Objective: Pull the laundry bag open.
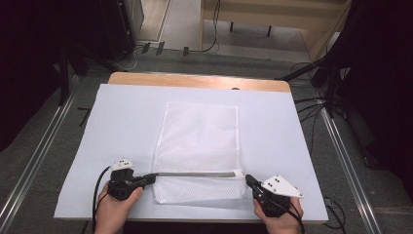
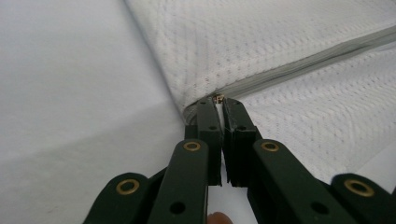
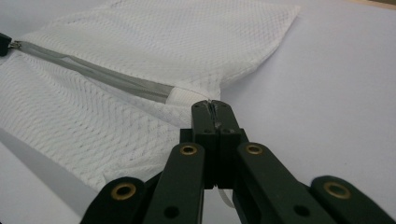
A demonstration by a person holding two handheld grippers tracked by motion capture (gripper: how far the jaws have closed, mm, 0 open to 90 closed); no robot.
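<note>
Evidently mesh bag (image 1: pixel 197 146) is held taut: left gripper (image 2: pixel 218 99) pinched on zipper pull (image 2: pixel 217 97) at nine o'clock, right gripper (image 3: pixel 212 103) clamped on bag's three o'clock edge, anchoring it for zipping.

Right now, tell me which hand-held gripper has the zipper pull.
The left hand-held gripper: a brass zipper pull sits between its tips. The right hand-held gripper pinches only mesh.

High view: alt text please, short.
A white mesh bag lies flat on a white table cover, its grey zipper running crosswise. The left gripper is shut at the zipper's left end, the right gripper on the bag's right edge.
</note>
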